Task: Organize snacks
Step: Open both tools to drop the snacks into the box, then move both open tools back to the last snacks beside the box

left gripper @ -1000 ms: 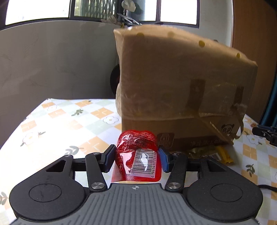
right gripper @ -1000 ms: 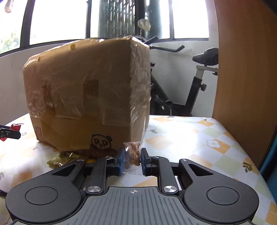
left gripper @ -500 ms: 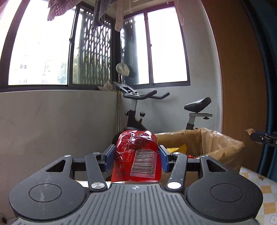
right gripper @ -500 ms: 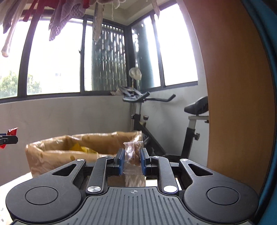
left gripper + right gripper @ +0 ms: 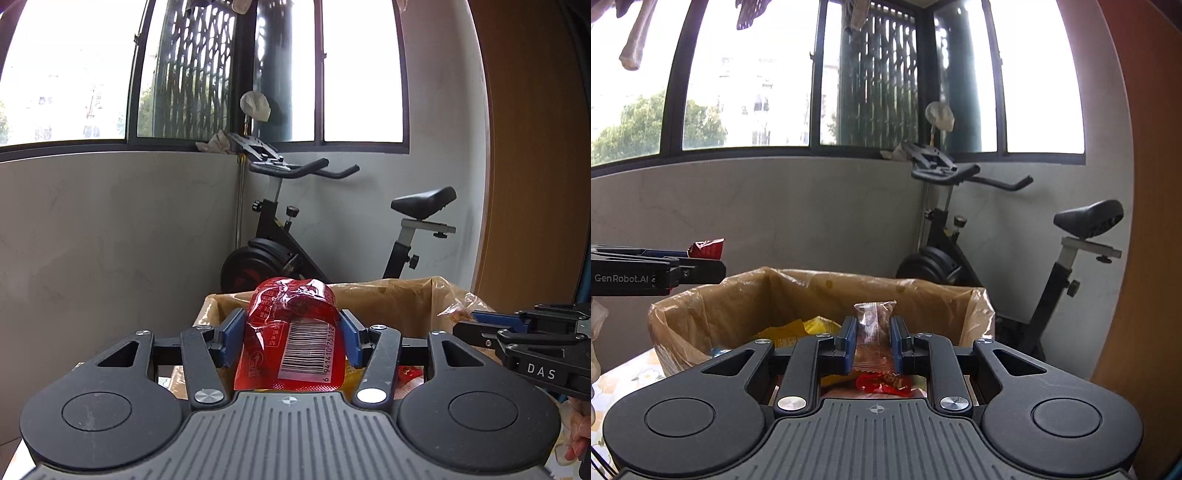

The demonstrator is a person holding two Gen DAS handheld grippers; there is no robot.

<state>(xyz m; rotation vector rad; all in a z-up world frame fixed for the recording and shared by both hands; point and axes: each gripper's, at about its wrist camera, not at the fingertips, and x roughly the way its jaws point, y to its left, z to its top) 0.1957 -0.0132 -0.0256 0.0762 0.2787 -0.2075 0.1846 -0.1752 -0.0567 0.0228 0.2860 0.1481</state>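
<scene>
left wrist view: the left gripper point(image 5: 291, 341) has a red packet point(image 5: 291, 343) between its blue pads, jaws easing apart, pads seemingly touching it, above the lined box point(image 5: 406, 306); the right gripper point(image 5: 476, 325) is at the right edge. right wrist view: the right gripper point(image 5: 873, 343) is clenched on a clear snack point(image 5: 873, 332) over the box point(image 5: 812, 295), which holds yellow and red packets; the left gripper point(image 5: 701, 264) carries the red packet point(image 5: 707, 249) at left.

The right gripper point(image 5: 873, 345) has its blue-padded jaws pressed on a small clear-wrapped brown snack packet point(image 5: 873, 332), held upright above an open plastic-lined cardboard box point(image 5: 820, 291). Inside the box lie a yellow packet point(image 5: 809, 328) and a red wrapper point(image 5: 882, 384). At the left, the left gripper point(image 5: 701, 267) carries a red snack pouch point(image 5: 707, 249) near the box's left rim.
</scene>
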